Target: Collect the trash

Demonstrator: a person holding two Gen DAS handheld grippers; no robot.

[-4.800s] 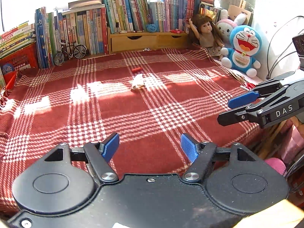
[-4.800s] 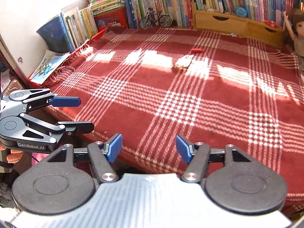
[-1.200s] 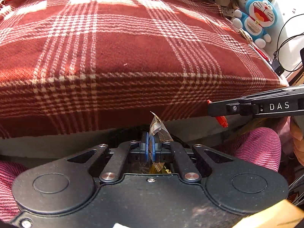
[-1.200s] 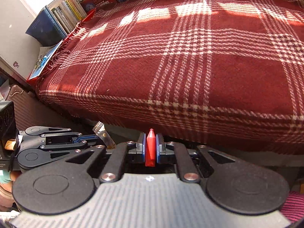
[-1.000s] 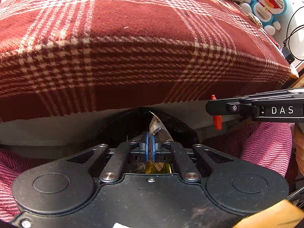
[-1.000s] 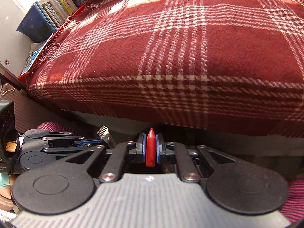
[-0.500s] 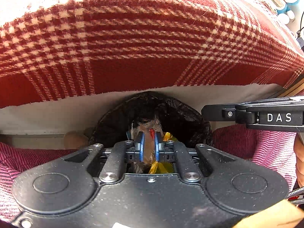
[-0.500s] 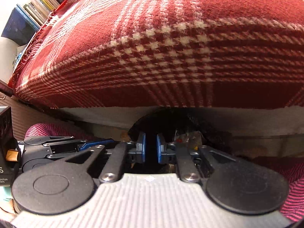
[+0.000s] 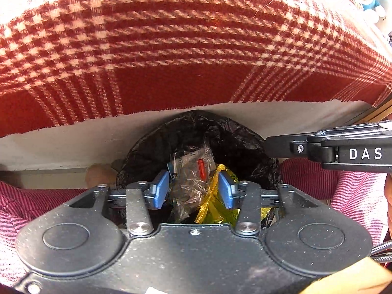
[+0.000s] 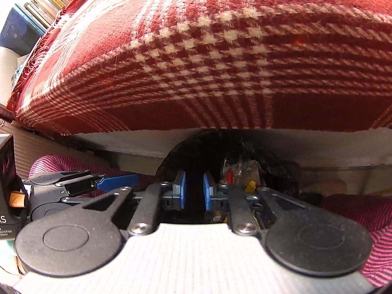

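Note:
A bin lined with a black bag stands under the bed's edge. In it lie a clear crumpled wrapper, a small red piece and a yellow wrapper. My left gripper hangs open just above the bin, holding nothing. My right gripper is over the bin's left part, its pads a narrow gap apart with nothing between them. The red piece and clear wrapper lie to its right. In the left wrist view the right gripper reaches in from the right, over the bin's right rim.
The red and white plaid blanket overhangs the white bed edge right above the bin. A person's pink striped legs flank the bin on both sides. Books stand at the far left.
My left gripper has opened wider and the clear wrapper now lies in the bin. The right gripper stays slightly apart, the red piece below it in the bin.

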